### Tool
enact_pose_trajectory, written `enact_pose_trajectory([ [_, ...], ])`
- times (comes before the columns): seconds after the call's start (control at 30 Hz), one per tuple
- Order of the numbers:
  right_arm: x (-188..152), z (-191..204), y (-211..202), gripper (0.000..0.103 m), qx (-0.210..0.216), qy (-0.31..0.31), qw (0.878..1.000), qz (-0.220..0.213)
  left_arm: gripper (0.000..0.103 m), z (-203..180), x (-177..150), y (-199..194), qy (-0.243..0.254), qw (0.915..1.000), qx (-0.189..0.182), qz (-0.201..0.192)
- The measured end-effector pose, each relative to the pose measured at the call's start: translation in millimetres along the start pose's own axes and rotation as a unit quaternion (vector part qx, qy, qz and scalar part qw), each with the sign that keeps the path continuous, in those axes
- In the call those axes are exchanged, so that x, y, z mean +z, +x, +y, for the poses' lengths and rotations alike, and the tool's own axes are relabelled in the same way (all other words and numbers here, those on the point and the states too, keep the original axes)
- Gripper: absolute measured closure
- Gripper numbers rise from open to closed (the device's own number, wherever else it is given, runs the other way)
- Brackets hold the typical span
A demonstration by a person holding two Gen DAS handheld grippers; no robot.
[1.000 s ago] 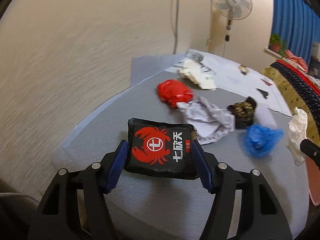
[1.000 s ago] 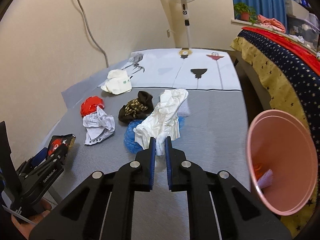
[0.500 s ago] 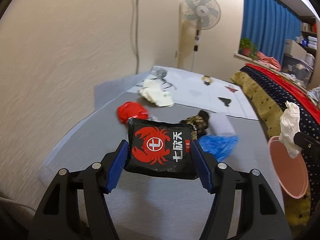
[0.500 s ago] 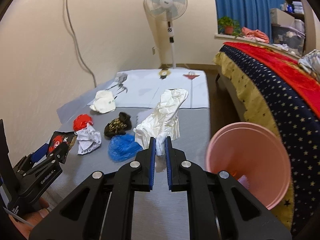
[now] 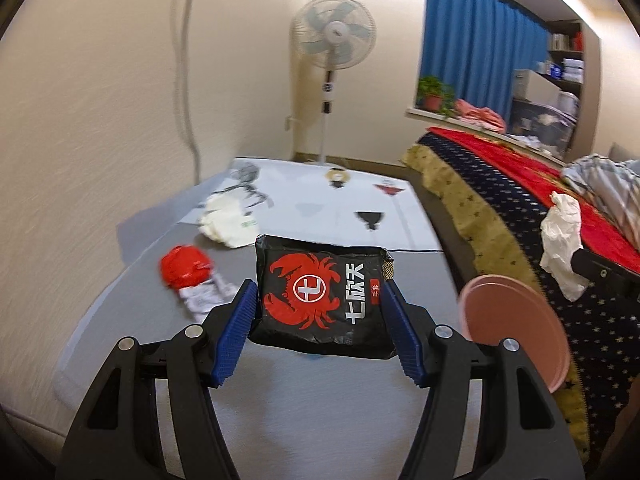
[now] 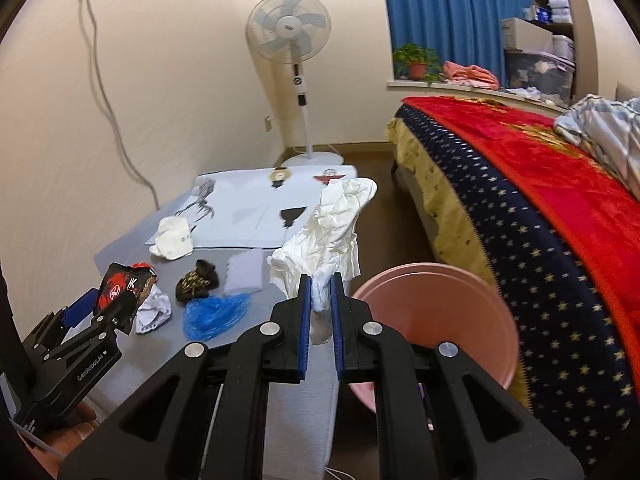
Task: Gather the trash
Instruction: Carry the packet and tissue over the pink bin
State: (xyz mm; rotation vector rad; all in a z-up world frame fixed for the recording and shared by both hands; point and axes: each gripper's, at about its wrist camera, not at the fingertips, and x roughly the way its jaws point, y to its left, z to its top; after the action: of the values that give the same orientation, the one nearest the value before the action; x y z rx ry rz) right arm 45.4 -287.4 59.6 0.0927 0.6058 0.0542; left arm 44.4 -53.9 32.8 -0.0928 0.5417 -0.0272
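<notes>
Trash in both grippers, off the grey mat: black crab-printed packet clamped flat between the blue pads of the left gripper, pressed on its two short sides, printed face up, far edge past the fingertips. Crumpled white tissue pinched at its lower end in the right gripper, jaws nearly together, the rest bunched up and out beyond the tips. Held just left of the pink bin, bin mouth tilted toward the cameras, beside the starred bedspread. Left on the mat: red wrapper, crumpled printed paper, blue plastic, dark brown wrapper, white bag. Standing fan against the far wall.
</notes>
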Motion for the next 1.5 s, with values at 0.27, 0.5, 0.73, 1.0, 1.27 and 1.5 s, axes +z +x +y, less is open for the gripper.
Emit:
enact_pose_trajectory([
  [0.27, 21, -42, -15, 0.093, -0.031, 0.025, 0.999, 0.002, 0.041, -42, 21, 1, 0.03, 0.998, -0.056, 0.007],
  [0.5, 36, -76, -22, 0.093, -0.055, 0.023, 0.998, 0.005, 0.041, -83, 37, 8, 0.068, 0.9919, -0.108, 0.003],
  [0.73, 34, -102, -18, 0.093, -0.07, 0.039, 0.997, 0.0, 0.041, -112, 38, 24, 0.082, 0.9867, -0.14, 0.0],
  [1.0, 17, -122, -1, 0.093, -0.098, 0.06, 0.993, 0.011, 0.041, -142, 16, 43, 0.122, 0.9795, -0.16, -0.001],
  [1.27, 13, -131, 12, 0.093, -0.106, 0.067, 0.992, 0.023, 0.041, -160, 4, 66, 0.132, 0.9753, -0.176, 0.017],
  [1.5, 11, -137, 23, 0.093, -0.113, 0.073, 0.99, 0.034, 0.041, -171, -5, 82, 0.137, 0.9714, -0.191, 0.035],
])
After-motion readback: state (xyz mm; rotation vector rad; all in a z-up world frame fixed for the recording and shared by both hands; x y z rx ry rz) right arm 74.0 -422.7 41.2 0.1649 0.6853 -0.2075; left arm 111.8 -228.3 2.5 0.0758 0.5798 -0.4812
